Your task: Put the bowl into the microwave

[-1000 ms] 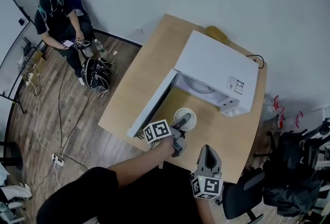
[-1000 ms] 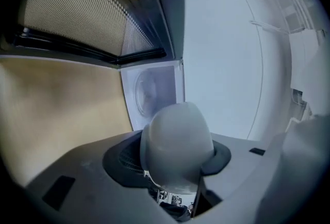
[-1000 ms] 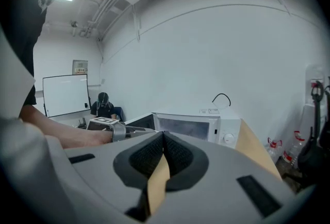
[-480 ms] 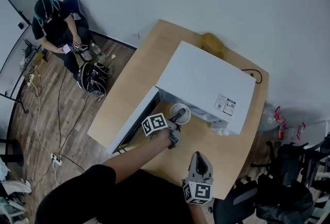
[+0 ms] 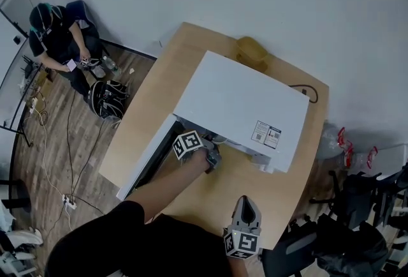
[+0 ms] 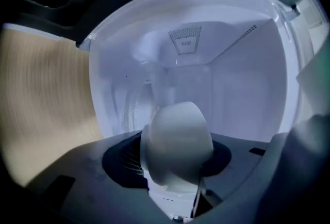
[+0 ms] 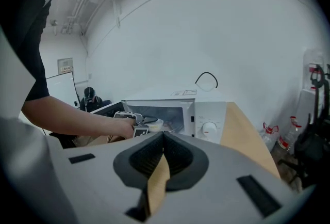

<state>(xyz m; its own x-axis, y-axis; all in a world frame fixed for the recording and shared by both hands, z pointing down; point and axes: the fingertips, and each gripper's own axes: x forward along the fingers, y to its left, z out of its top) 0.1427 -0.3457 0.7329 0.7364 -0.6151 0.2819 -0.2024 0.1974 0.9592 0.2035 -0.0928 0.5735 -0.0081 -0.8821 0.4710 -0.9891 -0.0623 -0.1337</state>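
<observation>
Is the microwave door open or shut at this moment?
Open. The door stands out left of the microwave, and the left gripper holds the bowl at its lit cavity.

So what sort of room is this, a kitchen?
Probably a lab or office workroom, not a kitchen: the microwave sits on a wooden table, cables trail across the floor, and office chairs stand nearby.

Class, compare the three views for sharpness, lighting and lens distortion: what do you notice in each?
Left gripper view: the bowl between the jaws is soft, the table streaks with motion blur, the microwave cavity glows bright, the corners go black. Right gripper view: sharp, yet the wall bows like a fisheye. Head view: sharp and evenly lit, table edges slightly bent.
</observation>
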